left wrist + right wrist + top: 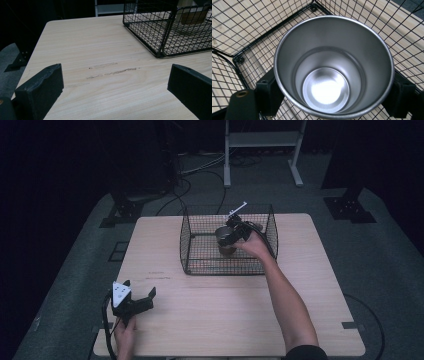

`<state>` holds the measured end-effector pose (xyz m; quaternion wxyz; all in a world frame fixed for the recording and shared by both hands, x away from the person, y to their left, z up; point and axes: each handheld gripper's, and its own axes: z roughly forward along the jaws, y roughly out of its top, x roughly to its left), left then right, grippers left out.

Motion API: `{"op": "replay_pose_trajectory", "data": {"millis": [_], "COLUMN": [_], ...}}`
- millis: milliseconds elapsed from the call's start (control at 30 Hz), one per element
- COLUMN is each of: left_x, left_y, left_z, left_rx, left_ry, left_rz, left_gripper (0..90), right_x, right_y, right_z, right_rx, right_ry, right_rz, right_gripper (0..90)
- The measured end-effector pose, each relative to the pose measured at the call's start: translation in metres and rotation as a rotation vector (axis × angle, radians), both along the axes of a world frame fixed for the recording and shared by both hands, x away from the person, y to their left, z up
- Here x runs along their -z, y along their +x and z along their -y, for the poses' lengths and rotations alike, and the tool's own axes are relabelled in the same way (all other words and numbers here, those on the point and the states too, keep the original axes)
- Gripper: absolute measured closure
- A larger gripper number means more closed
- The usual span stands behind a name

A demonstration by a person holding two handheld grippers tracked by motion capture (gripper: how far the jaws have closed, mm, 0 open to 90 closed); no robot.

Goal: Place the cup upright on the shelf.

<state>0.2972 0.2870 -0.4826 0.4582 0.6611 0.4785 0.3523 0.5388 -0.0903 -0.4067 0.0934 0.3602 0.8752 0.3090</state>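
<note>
A: High view, what's there and how many?
B: One wooden table (pixel 210 320), one black wire basket (pixel 200 255) on its far half, one metal cup (pixel 226 240) inside the basket. Two grippers: left gripper (pixel 137 297) near the table's front-left corner, jaws spread wide w/ nothing between them; right gripper (pixel 235 234) reaches into the basket, at the cup.

A: Left gripper view?
B: Its two black jaws stand far apart over bare tabletop (pixel 100 82), holding nothing. Basket (pixel 160 37) sits well apart, upper right.

A: Right gripper view?
B: Looks straight down into the one steel cup (pixel 332 67), upright, empty. One jaw pad presses each side of the cup wall, so the right gripper (pixel 332 96) is clamped on it. Basket mesh (pixel 242 37) shows all round; can't tell whether the cup rests on the basket floor.
</note>
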Motion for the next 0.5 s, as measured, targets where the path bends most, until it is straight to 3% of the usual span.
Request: {"op": "replay_pose_trajectory", "data": {"millis": [167,500], "left_x": [0.0001,0.0001], "left_y": [0.0001,0.0001], "left_z": [0.0001,0.0001], "left_rx": [-0.001,0.000], "left_ry": [-0.005,-0.005], "left_rz": [0.001,0.001], "left_gripper": [0.0,0.0], "right_x": [0.0036,0.0075], "right_y": [0.0000,0.0006], "right_z": [-0.0023,-0.0043], "right_rx": [-0.009,-0.011], "right_ry": [-0.038,-0.056], "right_rz": [-0.008,-0.023], "right_gripper": [18.0,17.9]}}
